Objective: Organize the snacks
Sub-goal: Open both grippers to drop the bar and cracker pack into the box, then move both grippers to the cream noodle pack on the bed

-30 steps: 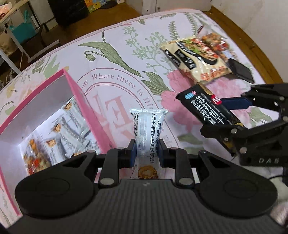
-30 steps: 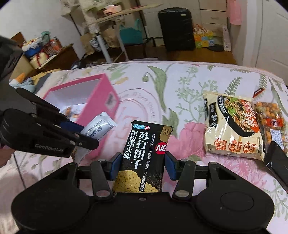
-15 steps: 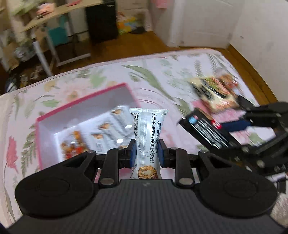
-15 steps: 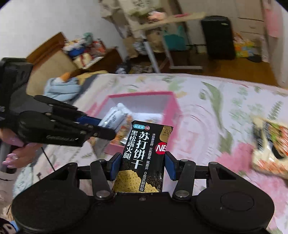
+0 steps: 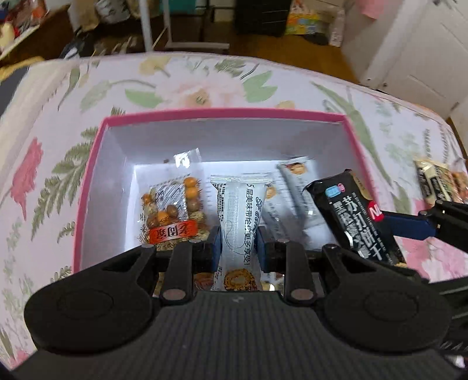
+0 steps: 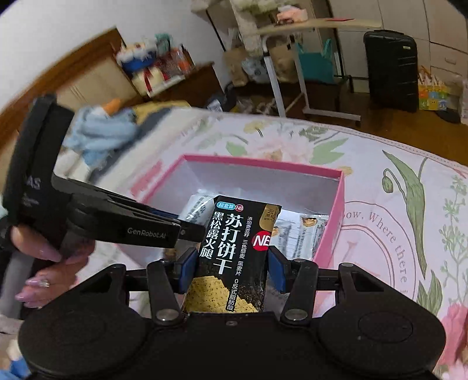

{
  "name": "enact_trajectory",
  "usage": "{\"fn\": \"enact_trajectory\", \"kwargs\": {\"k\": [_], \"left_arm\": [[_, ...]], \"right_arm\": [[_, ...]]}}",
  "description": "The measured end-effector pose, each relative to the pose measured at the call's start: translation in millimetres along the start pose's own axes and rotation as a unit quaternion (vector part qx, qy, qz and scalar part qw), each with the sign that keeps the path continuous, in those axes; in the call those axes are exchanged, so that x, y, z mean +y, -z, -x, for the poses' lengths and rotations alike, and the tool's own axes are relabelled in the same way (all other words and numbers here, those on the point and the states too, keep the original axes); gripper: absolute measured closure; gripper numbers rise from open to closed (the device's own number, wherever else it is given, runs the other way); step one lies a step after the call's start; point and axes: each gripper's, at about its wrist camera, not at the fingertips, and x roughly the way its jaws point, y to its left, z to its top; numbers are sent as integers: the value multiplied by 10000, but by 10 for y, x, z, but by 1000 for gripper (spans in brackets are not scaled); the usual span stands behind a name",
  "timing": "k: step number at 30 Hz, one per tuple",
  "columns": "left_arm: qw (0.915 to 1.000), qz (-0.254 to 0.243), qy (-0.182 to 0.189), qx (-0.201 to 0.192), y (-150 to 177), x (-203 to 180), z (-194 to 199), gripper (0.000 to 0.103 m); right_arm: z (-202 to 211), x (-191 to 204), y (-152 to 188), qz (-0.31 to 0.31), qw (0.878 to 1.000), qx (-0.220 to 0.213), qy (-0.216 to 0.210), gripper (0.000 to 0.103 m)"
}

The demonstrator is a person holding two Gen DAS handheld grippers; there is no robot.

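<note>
My left gripper (image 5: 238, 248) is shut on a white wafer packet (image 5: 238, 216) and hangs over the open pink box (image 5: 222, 114). Inside the box lie a clear bag of mixed nuts (image 5: 172, 213) and white wafer packets (image 5: 295, 193). My right gripper (image 6: 232, 269) is shut on a black soda-cracker pack (image 6: 237, 251), held upright just above the box's near right side (image 6: 330, 233). In the left wrist view that black pack (image 5: 356, 222) shows at the right with the right gripper's blue pad behind it. The left gripper (image 6: 187, 228) also shows from the side in the right wrist view.
The box sits on a flowered bedspread (image 5: 190, 84). A noodle packet (image 5: 435, 184) lies blurred at the far right on the spread. A hand (image 6: 49, 263) grips the left tool. Beyond the bed stand a desk (image 6: 307, 26), a black suitcase (image 6: 392, 70) and clutter.
Both grippers have swung left from the open spread to above the pink box, each still holding its packet. The noodle packet has slid out toward the right edge of view.
</note>
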Motion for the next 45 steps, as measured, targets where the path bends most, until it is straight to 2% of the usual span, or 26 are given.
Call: {"fn": "enact_trajectory", "kwargs": {"k": [3, 4, 8, 10, 14, 19, 27, 33, 37, 45], "left_arm": [[9994, 340, -39, 83, 39, 99, -142, 73], [9988, 479, -7, 110, 52, 132, -173, 65], [9989, 456, 53, -12, 115, 133, -153, 54], [9993, 372, -65, -76, 138, 105, -103, 53], [9995, 133, -97, -278, 226, 10, 149, 52], [9969, -60, -240, -749, 393, -215, 545, 45], [9947, -259, 305, -952, 577, -716, 892, 39], [9910, -666, 682, -936, 693, -1209, 943, 37], [9884, -914, 592, -1056, 745, -1506, 916, 37], [9880, -840, 1033, -784, 690, -1989, 585, 37]], "right_arm": [[-229, 42, 18, 163, 9998, 60, 138, 47], [-290, 44, 26, 129, 9999, 33, 101, 47], [-416, 62, 77, 159, 9998, -7, 148, 45], [-392, 59, 107, 176, 9995, -88, 235, 34], [-42, 101, 162, 278, 9981, -399, 388, 32], [595, 27, 298, -276, 9968, -697, 281, 32], [1444, -103, 665, -522, 9870, -1292, 796, 32], [1839, -435, 1023, -836, 9792, -1451, 1147, 32], [1973, -640, 1234, -968, 9755, -1420, 1376, 32], [2027, -1166, 1434, -886, 9730, -1338, 1659, 30]]}}
